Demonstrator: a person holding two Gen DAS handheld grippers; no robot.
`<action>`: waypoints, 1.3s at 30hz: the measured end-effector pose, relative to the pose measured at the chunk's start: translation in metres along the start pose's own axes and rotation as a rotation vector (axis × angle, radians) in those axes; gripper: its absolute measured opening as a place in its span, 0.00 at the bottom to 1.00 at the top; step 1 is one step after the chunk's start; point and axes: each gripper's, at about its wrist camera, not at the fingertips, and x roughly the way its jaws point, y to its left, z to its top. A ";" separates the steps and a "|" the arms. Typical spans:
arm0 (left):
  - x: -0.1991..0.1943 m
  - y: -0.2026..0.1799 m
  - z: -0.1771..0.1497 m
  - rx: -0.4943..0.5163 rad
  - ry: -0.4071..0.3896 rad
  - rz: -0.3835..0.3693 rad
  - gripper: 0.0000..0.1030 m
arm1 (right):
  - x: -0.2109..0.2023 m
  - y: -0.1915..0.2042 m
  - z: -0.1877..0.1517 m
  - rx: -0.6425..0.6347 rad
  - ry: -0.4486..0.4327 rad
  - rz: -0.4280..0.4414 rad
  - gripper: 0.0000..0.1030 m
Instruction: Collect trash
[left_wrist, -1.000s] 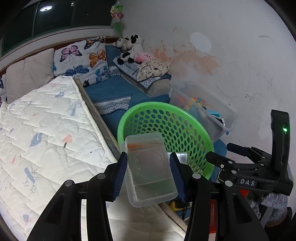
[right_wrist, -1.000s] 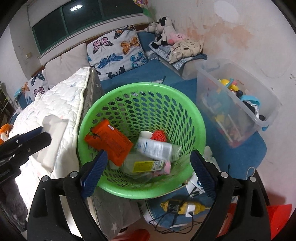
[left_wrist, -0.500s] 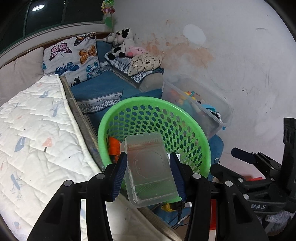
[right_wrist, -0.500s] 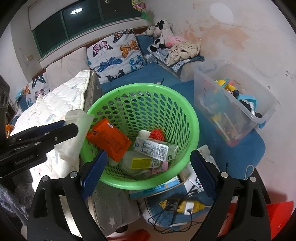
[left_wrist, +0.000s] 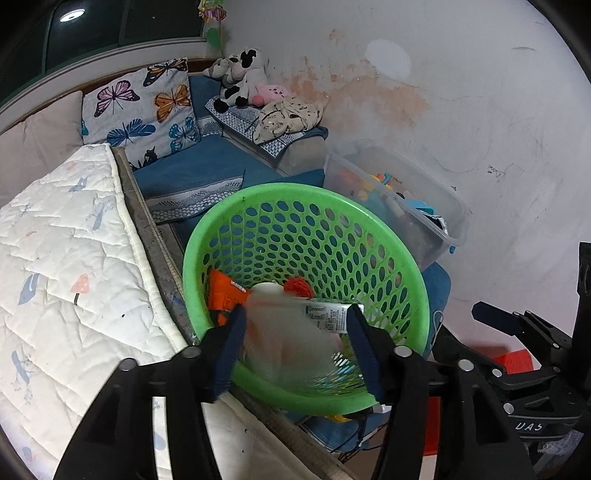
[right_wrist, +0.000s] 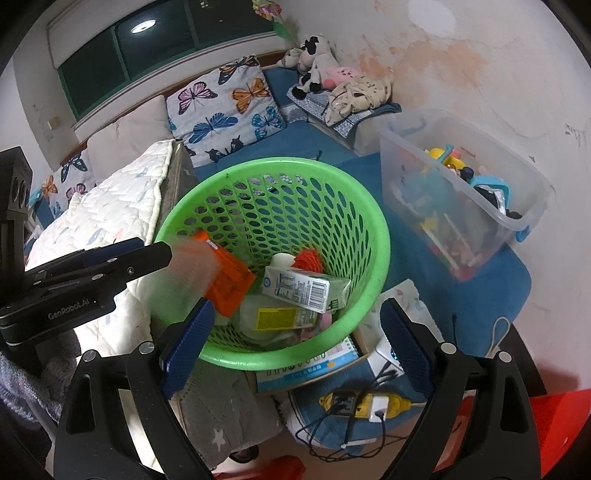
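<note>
Basket (left_wrist: 384, 236) ahead already holds trash; blurry clear tub (left_wrist: 291, 339) sits between your left fingers (left_wrist: 236, 343), release unclear; right fingers (right_wrist: 188, 339) wide open, empty.

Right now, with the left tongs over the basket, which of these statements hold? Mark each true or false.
1. The green perforated plastic basket already holds a flat orange packet and a white carton with a barcode. True.
2. The right tongs are clamped on the carton. False: they are open and empty, above the basket's near rim.
3. The clear plastic storage bin of toys stands on the white quilt. False: it stands on the blue mat by the wall, on the basket's other side.
4. A clear plastic food container, motion-blurred, shows between the fingers of the left tongs, over the basket. True.
</note>
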 end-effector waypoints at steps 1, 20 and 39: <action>0.000 -0.001 0.000 0.002 -0.002 -0.004 0.54 | 0.000 0.000 0.000 0.001 0.000 0.000 0.88; -0.019 0.007 -0.003 -0.020 -0.035 -0.008 0.66 | -0.007 0.005 -0.004 0.012 -0.009 0.015 0.88; -0.069 0.046 -0.019 -0.059 -0.127 0.093 0.88 | -0.013 0.036 -0.009 -0.013 -0.023 0.063 0.93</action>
